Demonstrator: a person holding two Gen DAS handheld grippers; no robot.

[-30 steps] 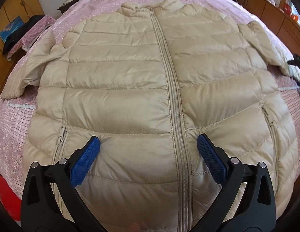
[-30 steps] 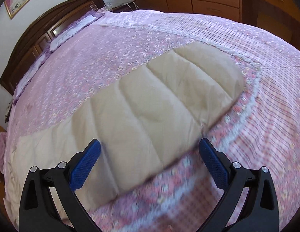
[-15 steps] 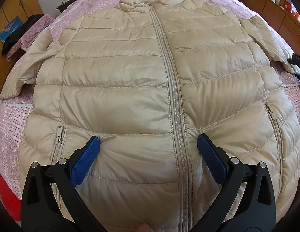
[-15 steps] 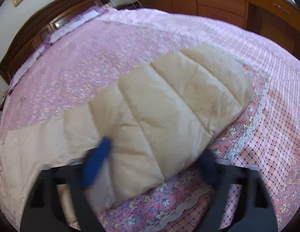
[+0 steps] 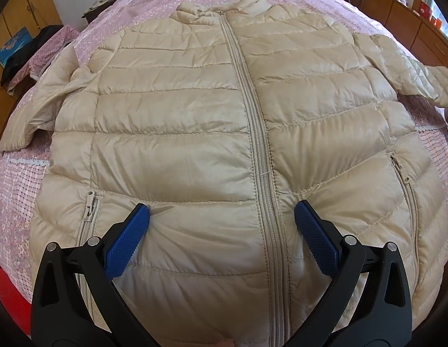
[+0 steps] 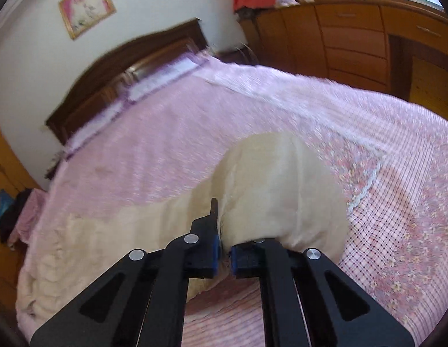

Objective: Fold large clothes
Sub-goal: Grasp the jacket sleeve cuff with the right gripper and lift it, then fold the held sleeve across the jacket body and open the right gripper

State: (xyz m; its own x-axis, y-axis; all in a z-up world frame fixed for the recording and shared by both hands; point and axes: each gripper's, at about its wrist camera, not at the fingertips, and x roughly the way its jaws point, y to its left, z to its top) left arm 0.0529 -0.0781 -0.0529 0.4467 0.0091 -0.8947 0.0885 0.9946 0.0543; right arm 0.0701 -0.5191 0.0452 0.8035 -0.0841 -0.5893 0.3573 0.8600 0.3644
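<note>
Jacket [image 5: 177, 133]: beige quilted puffer, zipped shut, laid front-up on bed [image 5: 27, 190] with pink floral cover; zip pocket [image 5: 89, 205] on either side, both closed. Left sleeve [image 5: 36, 110] flat on bed; right sleeve [image 6: 281, 190] bunched and raised off the cover. Left claw [image 5: 222, 217]: wide, blue pads pressed onto lower front, gripping nothing. Right claw [image 6: 224, 248]: clamped on sleeve fabric.
</note>
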